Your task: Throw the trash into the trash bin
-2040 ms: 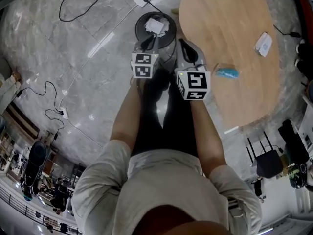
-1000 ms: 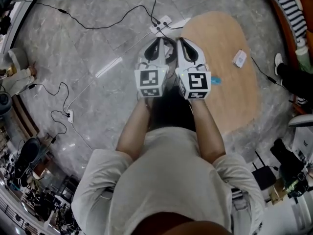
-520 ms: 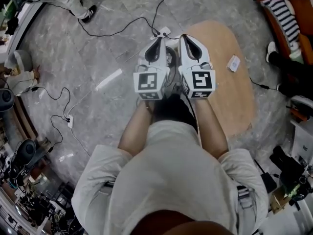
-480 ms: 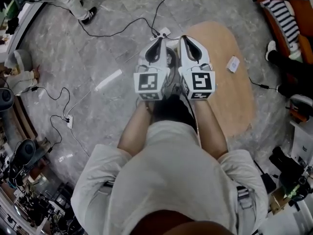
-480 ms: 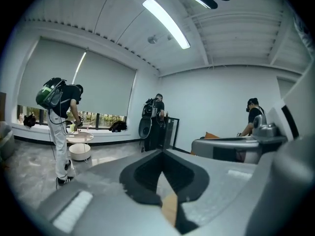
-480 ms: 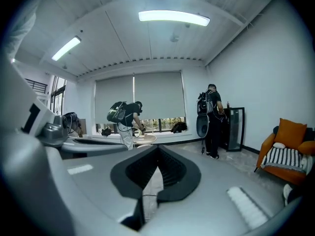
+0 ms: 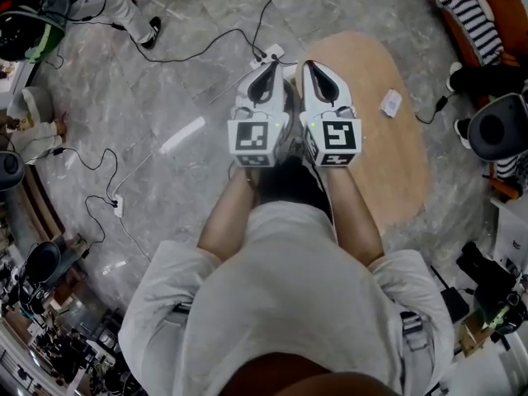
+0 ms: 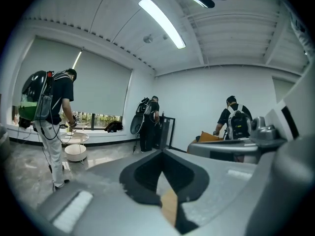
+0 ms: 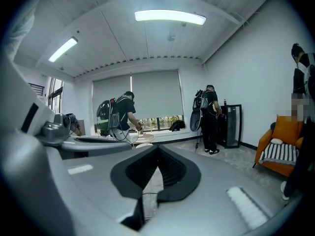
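Note:
In the head view my left gripper (image 7: 268, 67) and right gripper (image 7: 318, 67) are held side by side, level, high above the grey marble floor. Both are shut, with nothing in them. The left gripper view shows its jaws (image 8: 163, 154) meeting at the tip, with a sliver of wood below. The right gripper's jaws (image 9: 157, 149) also meet, over bare floor. The trash bin is hidden beneath the two grippers. Just right of them lies the oval wooden table (image 7: 396, 155), with a small white packet (image 7: 389, 102) on it.
A white power strip (image 7: 270, 54) and black cables (image 7: 190, 44) trail over the floor ahead. An orange chair with a striped cushion (image 7: 472, 7) stands at the far right. People with backpacks (image 8: 54, 112) stand by the windows and the far wall.
Both grippers have risen, still shut and close together. The black bin with white trash inside, plain two seconds ago, is now covered by them, as is the blue item on the table.

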Tool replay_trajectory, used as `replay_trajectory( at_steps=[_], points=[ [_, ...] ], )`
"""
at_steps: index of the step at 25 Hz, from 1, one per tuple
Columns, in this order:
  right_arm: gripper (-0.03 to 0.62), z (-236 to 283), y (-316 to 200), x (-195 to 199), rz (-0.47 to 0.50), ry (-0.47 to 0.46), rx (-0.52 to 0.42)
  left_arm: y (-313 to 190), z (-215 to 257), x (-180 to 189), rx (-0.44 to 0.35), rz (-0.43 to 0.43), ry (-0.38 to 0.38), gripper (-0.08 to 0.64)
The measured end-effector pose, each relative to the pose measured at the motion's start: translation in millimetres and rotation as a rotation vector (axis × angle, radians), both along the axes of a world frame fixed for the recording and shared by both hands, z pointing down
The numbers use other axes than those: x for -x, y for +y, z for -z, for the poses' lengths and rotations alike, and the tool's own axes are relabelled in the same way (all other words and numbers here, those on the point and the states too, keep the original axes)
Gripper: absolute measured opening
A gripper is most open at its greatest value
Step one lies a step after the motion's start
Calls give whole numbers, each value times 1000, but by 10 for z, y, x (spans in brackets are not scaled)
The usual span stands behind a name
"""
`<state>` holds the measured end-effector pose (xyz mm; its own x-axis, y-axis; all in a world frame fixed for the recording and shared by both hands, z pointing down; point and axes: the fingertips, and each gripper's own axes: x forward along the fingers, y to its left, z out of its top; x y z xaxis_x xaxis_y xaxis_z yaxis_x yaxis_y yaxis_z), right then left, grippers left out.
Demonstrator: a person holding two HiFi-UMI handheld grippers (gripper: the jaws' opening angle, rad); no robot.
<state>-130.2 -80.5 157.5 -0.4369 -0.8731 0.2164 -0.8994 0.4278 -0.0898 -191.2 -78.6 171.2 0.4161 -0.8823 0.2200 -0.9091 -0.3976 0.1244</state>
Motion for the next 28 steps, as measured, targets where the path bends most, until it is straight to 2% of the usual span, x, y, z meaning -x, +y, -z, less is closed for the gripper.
replay_trajectory(
  at_steps=[4,8,18,23,28],
  points=[
    [8,-28,-7,-99,-47,6,22,-15,-51,-109,45,-39,25,18],
    [8,-122,56,-359,-137,33,41,10,-177,-368,71,-131,41,18],
    [8,-158,553,-1339,-402,106,82,211,-232,-1387,99,-397,101,18],
    [8,-260,853,-1857,-549,85,104,446,-319,-1979,116,-549,82,18],
    [8,-529,997,-2341,-643,29,160,530,-452,-2423,148,-619,58,17]
  ],
)
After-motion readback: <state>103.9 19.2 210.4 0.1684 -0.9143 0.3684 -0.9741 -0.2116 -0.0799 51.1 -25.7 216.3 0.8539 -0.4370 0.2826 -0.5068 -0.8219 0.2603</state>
